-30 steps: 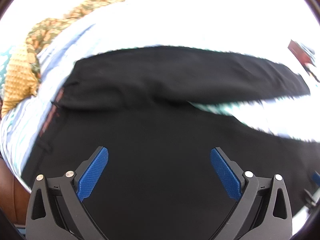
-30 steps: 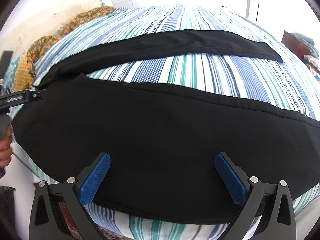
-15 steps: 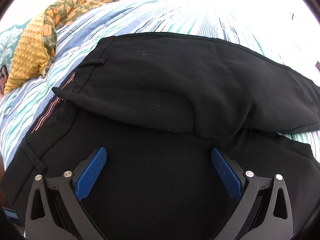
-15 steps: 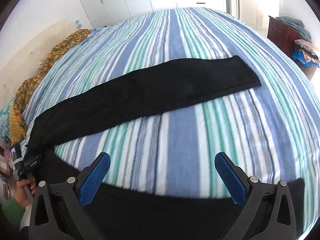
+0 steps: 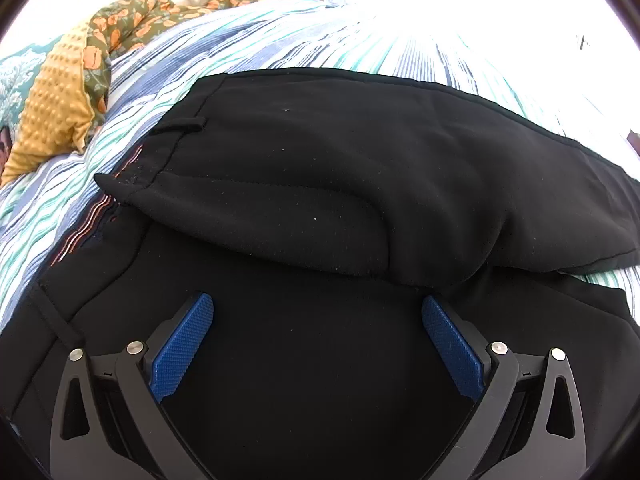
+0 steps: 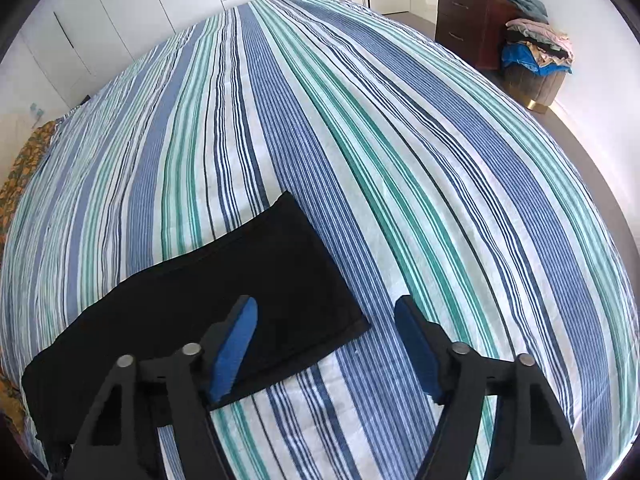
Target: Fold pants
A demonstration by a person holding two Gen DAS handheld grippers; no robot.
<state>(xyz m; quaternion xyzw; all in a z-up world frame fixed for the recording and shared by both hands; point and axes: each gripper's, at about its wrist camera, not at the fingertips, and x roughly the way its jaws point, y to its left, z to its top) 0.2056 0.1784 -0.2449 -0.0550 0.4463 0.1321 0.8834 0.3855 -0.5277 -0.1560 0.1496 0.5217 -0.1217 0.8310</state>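
Folding lengthwise: both the left gripper and right gripper hang open over the pants; next, grasp the hem at lower centre.

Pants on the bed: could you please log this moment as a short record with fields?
garment: black pants, spread on the striped bed
waistband: at left in the left wrist view, belt loop visible
leg end: hem lies flat on the bed
left gripper: open, over the pants, holding nothing
right gripper: open, over the hem corner, holding nothing
beside pants: floral cloth, yellow pillow
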